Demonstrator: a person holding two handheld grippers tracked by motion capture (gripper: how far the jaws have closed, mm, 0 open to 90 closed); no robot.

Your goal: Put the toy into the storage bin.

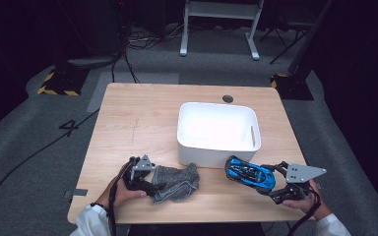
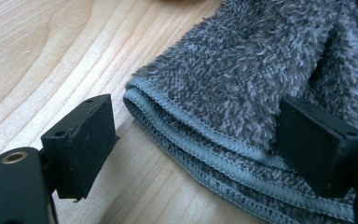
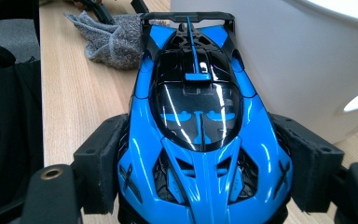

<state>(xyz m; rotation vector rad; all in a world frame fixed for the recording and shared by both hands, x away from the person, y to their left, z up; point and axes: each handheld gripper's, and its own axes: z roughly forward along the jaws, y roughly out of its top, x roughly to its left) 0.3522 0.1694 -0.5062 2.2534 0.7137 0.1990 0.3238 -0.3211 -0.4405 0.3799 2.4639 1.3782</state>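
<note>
Dark floor and trailing cables ring the wooden surface (image 1: pixel 142 118) in the high view. One white bin (image 1: pixel 218 132) sits at its middle. One grey cloth (image 1: pixel 177 183) lies crumpled near the front, left of the bin, with the left gripper (image 1: pixel 150 184) at its left edge. One blue car (image 1: pixel 250 173) lies just right of the bin's near corner, its nose in the right gripper (image 1: pixel 270 184).

From the left gripper view, the left gripper's fingers (image 2: pixel 86 140) are spread wide, one on bare wood and the other on the pile, with the cloth's folded hem (image 2: pixel 205 140) between them and not pinched. To do this well, I'd say slide forward a little so all the stacked layers sit between the pads, then close, or a loose layer will slip out.

From the right gripper view, the right gripper's fingers (image 3: pixel 100 163) press against both flanks of the car's front end, pinching it. The bin wall (image 3: pixel 298 60) stands close at the right, the cloth (image 3: pixel 112 39) far off. The body is glossy and tapered, so I'd lift slowly, keep it level and clear the rim before letting go.
</note>
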